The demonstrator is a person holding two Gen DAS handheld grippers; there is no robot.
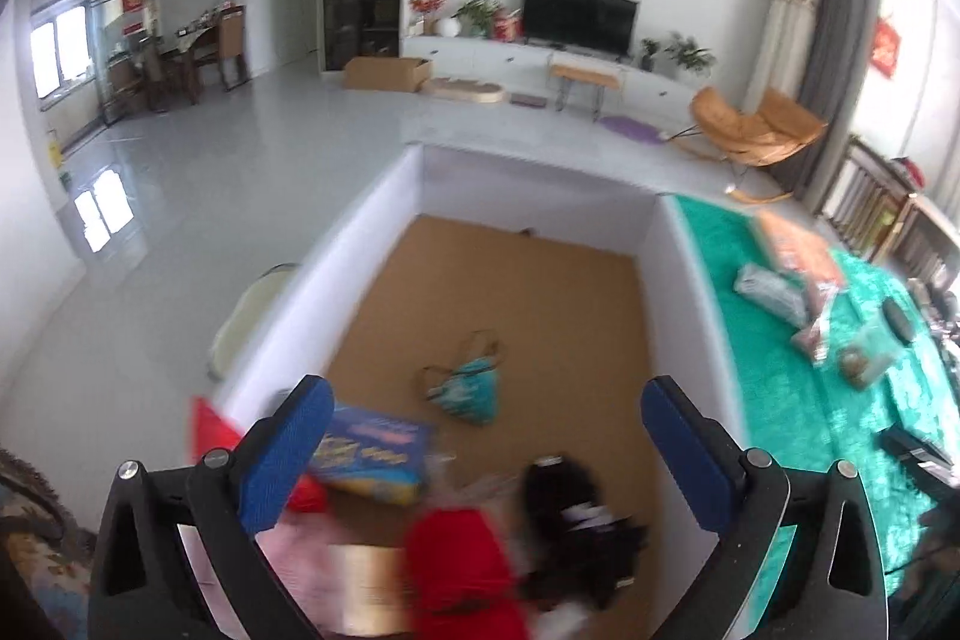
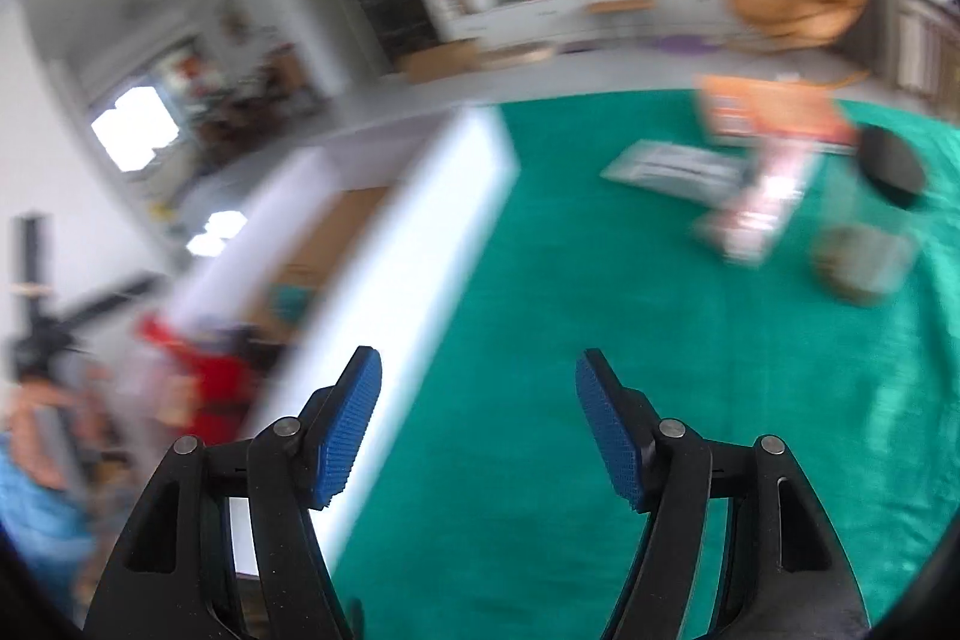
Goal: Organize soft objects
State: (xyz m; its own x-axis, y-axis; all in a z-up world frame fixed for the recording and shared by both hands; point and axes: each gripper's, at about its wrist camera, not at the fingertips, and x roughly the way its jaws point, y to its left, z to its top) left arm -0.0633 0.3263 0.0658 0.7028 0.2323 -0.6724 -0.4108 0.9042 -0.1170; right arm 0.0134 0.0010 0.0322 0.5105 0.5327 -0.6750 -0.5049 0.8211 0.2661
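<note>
Soft things lie in your white-walled box (image 1: 366, 226) on its brown floor: a teal pouch (image 1: 467, 391), a blue packet (image 1: 375, 454), a red cloth (image 1: 459, 568) and a black cloth (image 1: 570, 496). Your left gripper (image 1: 486, 412) hangs wide open above them, holding nothing. Your right gripper (image 2: 478, 382) is open and bare too, over the green blanket (image 2: 600, 400), where blurry packets (image 2: 750, 196) lie well apart. Behind are the grey floor (image 1: 252, 160), a TV (image 1: 579, 17) and an orange chair (image 1: 756, 130).

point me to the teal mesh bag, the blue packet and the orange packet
teal mesh bag (image 1: 467, 396): left wrist view, middle of its body, on the box floor.
blue packet (image 1: 375, 454): left wrist view, centre of its printed face.
orange packet (image 2: 774, 112): right wrist view, middle, blurred, on the green cloth.
</note>
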